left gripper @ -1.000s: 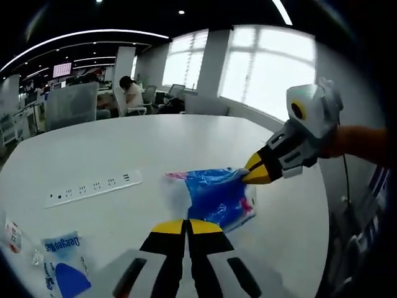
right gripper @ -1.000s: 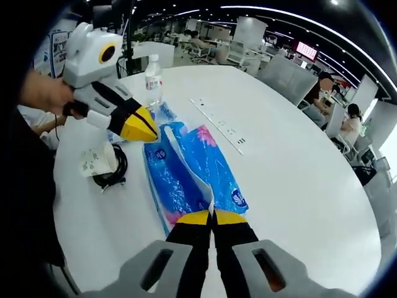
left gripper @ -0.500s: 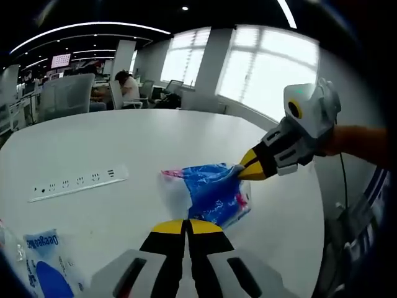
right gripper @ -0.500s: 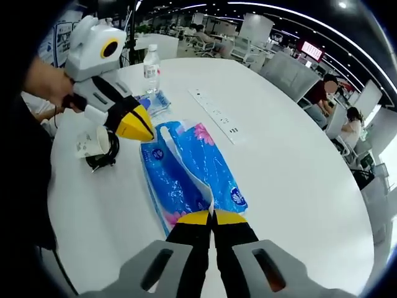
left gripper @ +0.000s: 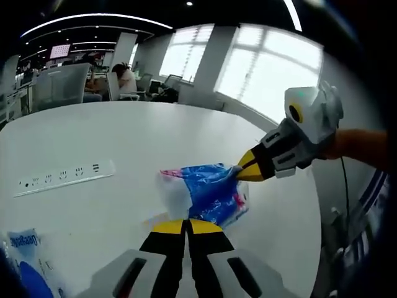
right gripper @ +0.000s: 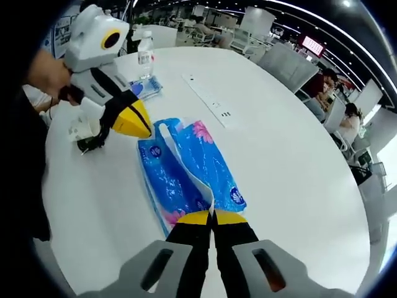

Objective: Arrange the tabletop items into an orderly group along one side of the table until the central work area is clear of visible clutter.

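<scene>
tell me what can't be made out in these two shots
- Left gripper, left gripper view: its shut jaws cover the near edge of the blue tissue pack, so whether they pinch it is hidden.
- Small blue packet, left gripper view: cut off by the picture edge.
- Paper cup, right gripper view: partly behind the left gripper.
- Water bottle, right gripper view: label too small to read.

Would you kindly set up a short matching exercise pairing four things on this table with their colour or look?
Things:
1. tissue pack
2. power strip
3. water bottle
4. left gripper

Descriptions:
A. long white bar with sockets
B. yellow-tipped, shut
C. blue wrapper with pink flower
D. clear, upright, white cap

Pairs: 1-C, 2-A, 3-D, 4-B
</scene>
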